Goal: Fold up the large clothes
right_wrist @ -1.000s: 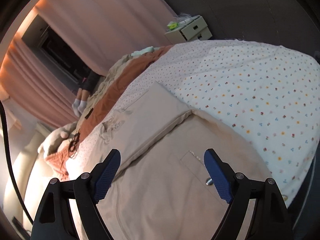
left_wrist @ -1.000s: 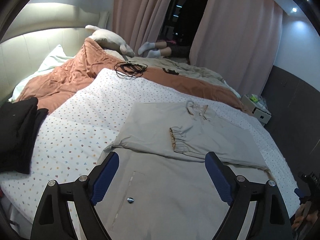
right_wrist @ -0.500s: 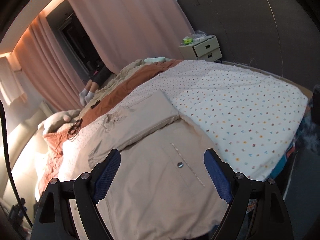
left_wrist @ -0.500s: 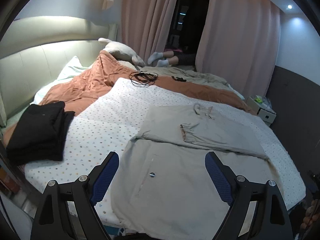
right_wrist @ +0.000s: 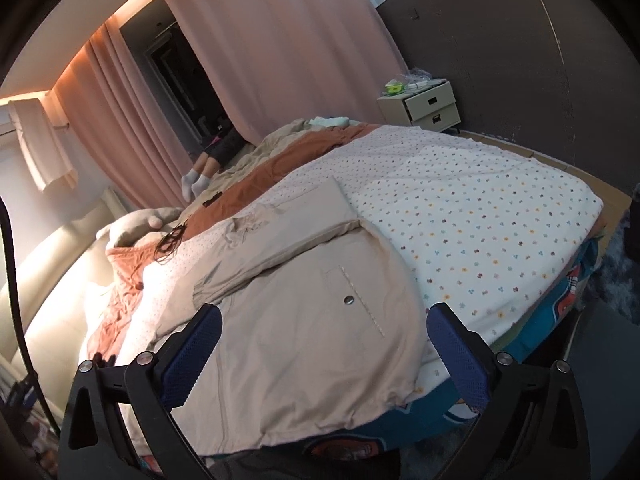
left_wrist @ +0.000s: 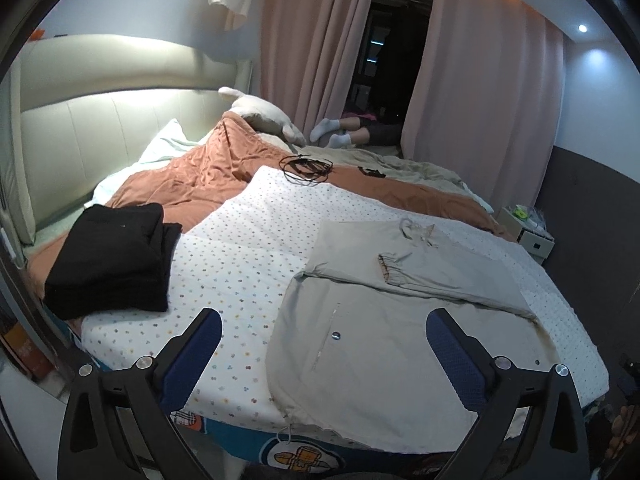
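Note:
A large beige jacket (left_wrist: 384,344) lies flat at the near edge of the bed, its sleeves folded across the upper body and a snap button on the lower front. The right wrist view shows the same jacket (right_wrist: 304,320) hanging slightly over the bed's edge. My left gripper (left_wrist: 324,344) hovers off the near edge; its jaws are opening and stand wide with nothing between them. My right gripper (right_wrist: 324,340) is likewise back from the jacket's hem, jaws opening wide and holding nothing.
A folded black garment (left_wrist: 112,260) sits on the dotted white quilt (left_wrist: 240,248) to the left. A rust duvet (left_wrist: 208,176), black cables (left_wrist: 306,166) and a plush toy (left_wrist: 264,116) lie further back. A person's socked feet (left_wrist: 334,132) rest by the curtain. A bedside drawer unit (right_wrist: 420,106) stands at the far corner.
Both grippers have pulled back from the jacket and risen a little, so more of the bed and its near edge shows. Their jaws stand slightly wider. The jacket lies unmoved.

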`<state>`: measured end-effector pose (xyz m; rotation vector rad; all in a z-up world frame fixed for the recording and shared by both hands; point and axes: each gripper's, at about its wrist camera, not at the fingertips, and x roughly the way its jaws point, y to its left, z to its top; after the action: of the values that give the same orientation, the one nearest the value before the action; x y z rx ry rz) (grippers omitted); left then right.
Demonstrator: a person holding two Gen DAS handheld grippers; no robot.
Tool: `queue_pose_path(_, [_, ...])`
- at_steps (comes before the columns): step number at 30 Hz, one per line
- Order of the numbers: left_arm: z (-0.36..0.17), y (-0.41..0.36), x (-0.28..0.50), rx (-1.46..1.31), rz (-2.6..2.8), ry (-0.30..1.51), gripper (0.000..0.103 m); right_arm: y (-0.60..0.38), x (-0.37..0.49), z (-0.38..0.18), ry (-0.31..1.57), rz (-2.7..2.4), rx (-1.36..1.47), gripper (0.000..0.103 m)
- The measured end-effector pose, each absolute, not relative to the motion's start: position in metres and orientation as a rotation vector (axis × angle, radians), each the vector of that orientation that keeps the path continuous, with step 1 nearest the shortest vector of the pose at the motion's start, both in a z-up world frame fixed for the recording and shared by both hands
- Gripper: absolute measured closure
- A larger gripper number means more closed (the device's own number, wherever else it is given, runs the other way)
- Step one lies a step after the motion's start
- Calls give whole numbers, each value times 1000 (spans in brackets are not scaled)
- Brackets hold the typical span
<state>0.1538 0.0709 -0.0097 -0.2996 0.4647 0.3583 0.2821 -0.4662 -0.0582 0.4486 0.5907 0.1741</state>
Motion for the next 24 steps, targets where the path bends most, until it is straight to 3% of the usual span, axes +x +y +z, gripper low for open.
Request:
queue_pose_path(13, [-68,105,151,-317,365,579,1,-462,287,-109,711,175,378,0])
queue_pose_path(17, [-90,116,161,-358,334,625,14,-465,294,-128,748,163,374,3])
queue_pose_path(20, [-107,126,173,-395,323,670,23,-468,298,-139,762,161,369,15])
queue_pose_path(24, [-128,137,190,-449,299,707,26,-473,310,-158,815,189,407,25])
